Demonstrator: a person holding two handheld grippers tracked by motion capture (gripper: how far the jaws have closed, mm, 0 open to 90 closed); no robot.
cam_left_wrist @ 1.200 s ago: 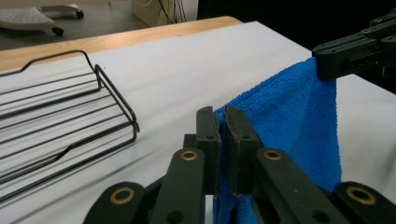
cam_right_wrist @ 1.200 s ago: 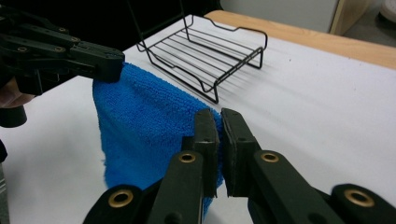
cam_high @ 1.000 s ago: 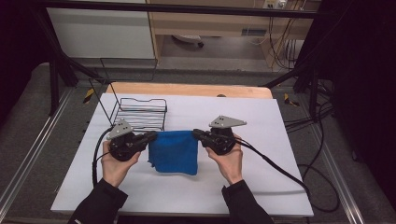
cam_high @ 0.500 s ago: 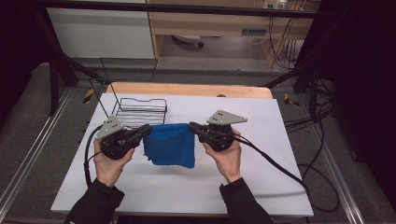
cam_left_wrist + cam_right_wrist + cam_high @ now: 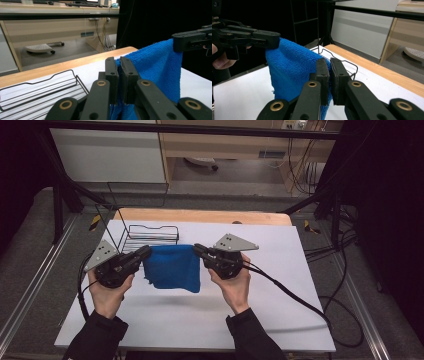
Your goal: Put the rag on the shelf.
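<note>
I am holding the blue cloth (image 5: 174, 267) off the white table (image 5: 280, 310), left gripper (image 5: 145, 253) pinching its nine o'clock corner, right gripper (image 5: 197, 250) its three o'clock corner. It is hanging soft and light; top corners are gripping best.

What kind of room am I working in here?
Likely a lab recording bench: a white-topped table inside a black metal frame, loose cables on the floor, and cabinets behind.

Blue cloth (image 5: 160, 72) bottom cut off by frame edge in my left gripper view; wire basket (image 5: 150, 236) partly hidden behind it.
</note>
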